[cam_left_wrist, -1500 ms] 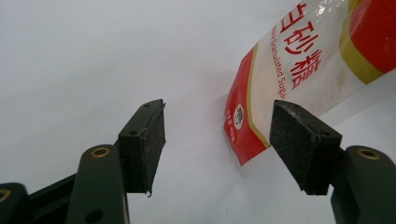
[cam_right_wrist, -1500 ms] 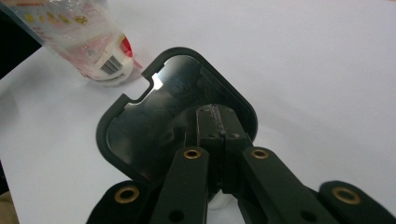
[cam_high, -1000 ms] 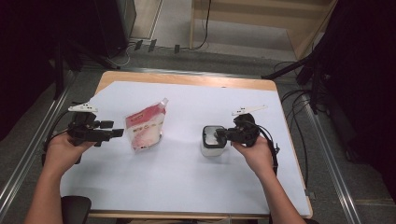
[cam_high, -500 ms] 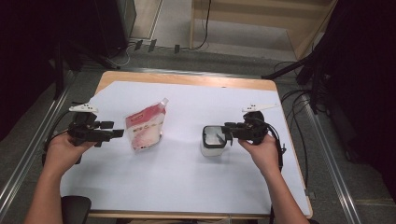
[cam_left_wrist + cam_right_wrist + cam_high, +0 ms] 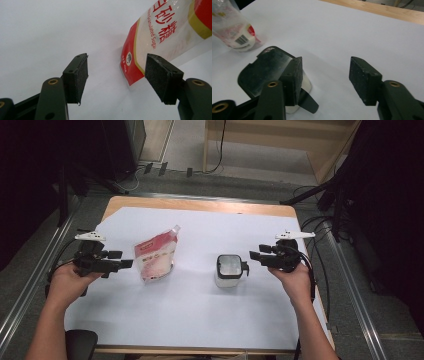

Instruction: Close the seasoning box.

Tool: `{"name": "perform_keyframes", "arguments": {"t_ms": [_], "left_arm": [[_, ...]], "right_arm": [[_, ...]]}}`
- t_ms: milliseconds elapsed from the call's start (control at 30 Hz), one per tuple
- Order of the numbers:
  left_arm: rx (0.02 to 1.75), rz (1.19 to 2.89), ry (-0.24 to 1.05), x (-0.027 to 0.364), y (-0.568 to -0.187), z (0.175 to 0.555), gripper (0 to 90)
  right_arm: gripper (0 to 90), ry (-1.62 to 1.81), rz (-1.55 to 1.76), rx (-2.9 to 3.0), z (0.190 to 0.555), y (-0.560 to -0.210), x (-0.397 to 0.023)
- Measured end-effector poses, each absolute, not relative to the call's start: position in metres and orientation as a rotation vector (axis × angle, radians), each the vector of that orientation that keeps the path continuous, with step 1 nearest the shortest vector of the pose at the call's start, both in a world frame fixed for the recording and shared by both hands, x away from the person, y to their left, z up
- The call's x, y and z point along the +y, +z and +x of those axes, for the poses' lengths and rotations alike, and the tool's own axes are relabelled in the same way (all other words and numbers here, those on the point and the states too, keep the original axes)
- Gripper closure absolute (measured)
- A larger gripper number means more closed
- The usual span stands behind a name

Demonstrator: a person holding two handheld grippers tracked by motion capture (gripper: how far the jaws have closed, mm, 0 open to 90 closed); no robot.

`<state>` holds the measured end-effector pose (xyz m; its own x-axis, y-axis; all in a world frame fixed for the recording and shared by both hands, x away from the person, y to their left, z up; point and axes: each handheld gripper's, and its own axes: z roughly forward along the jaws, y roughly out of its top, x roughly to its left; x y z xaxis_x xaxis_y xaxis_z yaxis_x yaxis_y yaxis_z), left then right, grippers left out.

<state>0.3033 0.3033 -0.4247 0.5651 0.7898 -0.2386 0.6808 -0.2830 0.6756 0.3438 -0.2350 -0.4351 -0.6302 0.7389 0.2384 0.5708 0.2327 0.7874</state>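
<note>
Since the earlier frames the right tool (image 5: 256, 256) has let go of the small jar (image 5: 229, 270) and drawn back toward the table's right side; its jaws have just been opening, and nothing sits between them now. The left tool (image 5: 123, 264) and the sugar bag (image 5: 155, 258) lie where they were.

In the high view the jar stands upright on the white sheet of the table (image 5: 200, 320), just in front of the right tool's tips, with its black lid and side clip turned toward that tool. That looks like a thing set down on purpose and released cleanly, so it rests on its own base. The sugar bag lies just ahead of the left tool, its spout corner pointing away from the person. The left tool hovers level, aimed at the bag's near edge, probably ready to take it.

In the left gripper view, the left tool (image 5: 117, 75) stands fairly wide and empty. The red and white bag (image 5: 155, 45) lies beyond and to the side of one pad, not between the two.

The right gripper view shows the right tool (image 5: 324, 80) about half open. The jar's dark lid (image 5: 262, 72) sits beside and partly behind one pad, outside the gap, and the bag (image 5: 234, 32) lies farther off.

Count: two tools, one jar, one bag, one table.
</note>
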Motion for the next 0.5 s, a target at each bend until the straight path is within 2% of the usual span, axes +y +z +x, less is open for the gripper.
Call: {"name": "perform_keyframes", "arguments": {"t_ms": [267, 500], "left_arm": [[1.185, 2.019, 0.184, 0.304, -0.427, 0.304, 35.5], [1.2, 2.015, 0.184, 0.306, -0.43, 0.306, 33.5]], "right_arm": [[39.9, 1.371, 1.315, 2.249, 0.348, -0.449, -0.25], [30.7, 1.289, 1.358, 2.182, 0.354, -0.462, -0.26]]}}
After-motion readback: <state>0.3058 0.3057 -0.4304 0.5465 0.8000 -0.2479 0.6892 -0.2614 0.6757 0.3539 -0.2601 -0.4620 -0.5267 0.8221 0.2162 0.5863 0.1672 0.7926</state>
